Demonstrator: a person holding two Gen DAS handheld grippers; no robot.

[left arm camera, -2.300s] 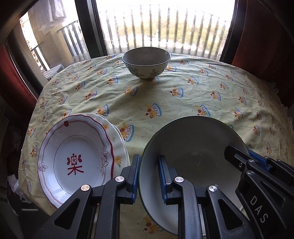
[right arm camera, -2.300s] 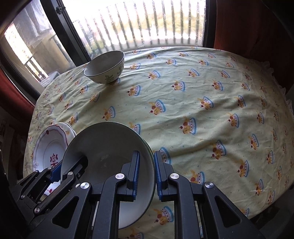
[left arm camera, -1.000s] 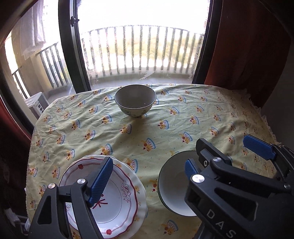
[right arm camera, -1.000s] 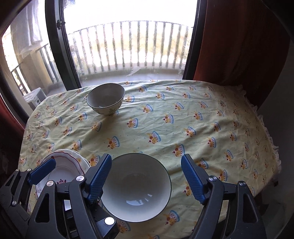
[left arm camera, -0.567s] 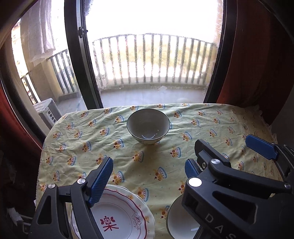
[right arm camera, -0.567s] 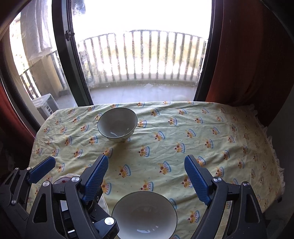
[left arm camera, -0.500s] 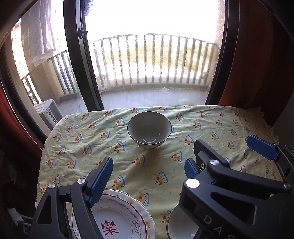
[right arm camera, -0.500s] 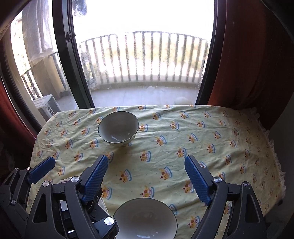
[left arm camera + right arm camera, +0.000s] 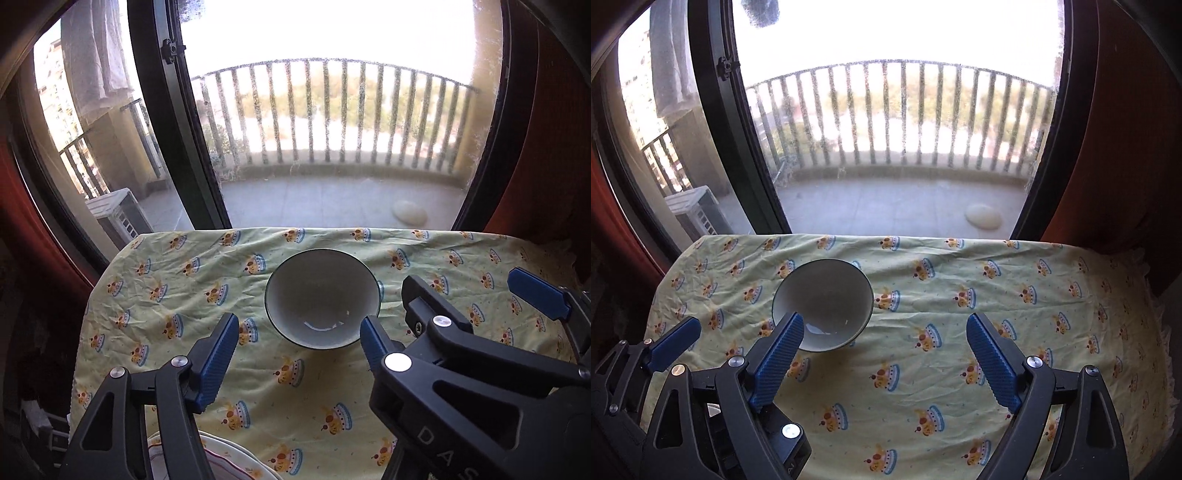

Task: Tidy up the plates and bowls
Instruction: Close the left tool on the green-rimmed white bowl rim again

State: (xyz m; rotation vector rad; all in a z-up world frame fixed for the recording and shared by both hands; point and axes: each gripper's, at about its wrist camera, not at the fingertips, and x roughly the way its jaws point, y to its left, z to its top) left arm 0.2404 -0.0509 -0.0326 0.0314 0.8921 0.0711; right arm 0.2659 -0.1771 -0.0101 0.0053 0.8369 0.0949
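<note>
From the left wrist, a table under a yellow tablecloth (image 9: 177, 295) printed with crowns stands against a tall window (image 9: 332, 129); beyond it lie a balcony railing and red curtains at both sides. A round bowl (image 9: 322, 299) sits upright, mouth up, toward the far middle of the cloth; being round, it has no long axis. The left gripper (image 9: 297, 349) hovers before it, its jaws closing with nothing between them. A plate (image 9: 236, 463) with a red line peeks in at the bottom edge.

From the right wrist, the same bowl (image 9: 823, 295) stands left of centre. The right gripper (image 9: 884, 363) is spread wide over bare cloth.
</note>
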